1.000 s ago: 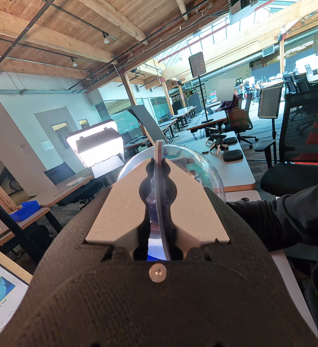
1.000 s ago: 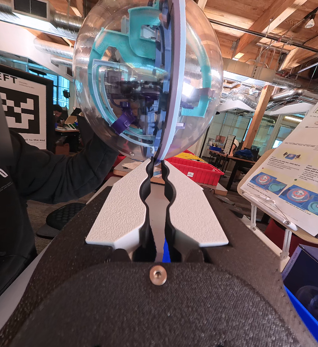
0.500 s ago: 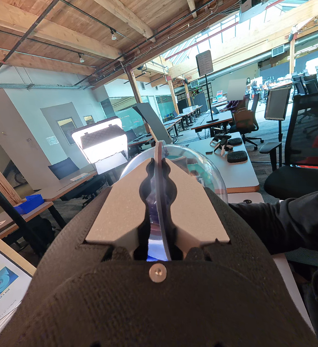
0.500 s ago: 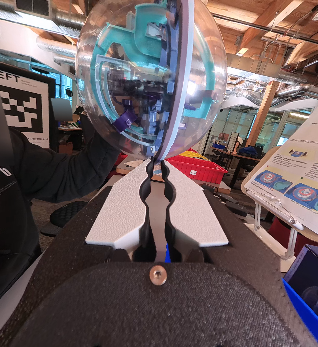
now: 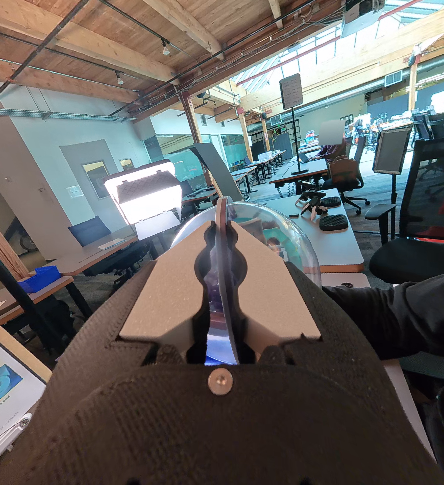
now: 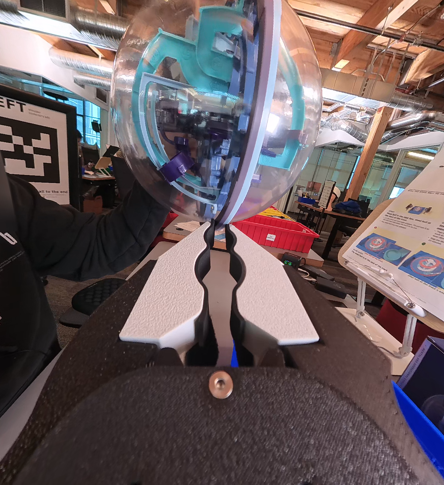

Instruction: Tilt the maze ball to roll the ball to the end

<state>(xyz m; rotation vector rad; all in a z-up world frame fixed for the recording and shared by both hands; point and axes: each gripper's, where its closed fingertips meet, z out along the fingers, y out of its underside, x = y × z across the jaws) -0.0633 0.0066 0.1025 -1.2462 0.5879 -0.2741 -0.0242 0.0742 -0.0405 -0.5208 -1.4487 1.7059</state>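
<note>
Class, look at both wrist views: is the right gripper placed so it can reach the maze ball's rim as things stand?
Probably yes. The right gripper already has its tips at the rim of the maze ball, with nothing between. The left gripper grips the rim elsewhere, out of its way.

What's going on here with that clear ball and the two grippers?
A person is holding a clear maze ball up in the air with two handheld grippers. The left gripper and the right gripper are each clamped on its equator rim. The small rolling ball inside cannot be made out.
</note>
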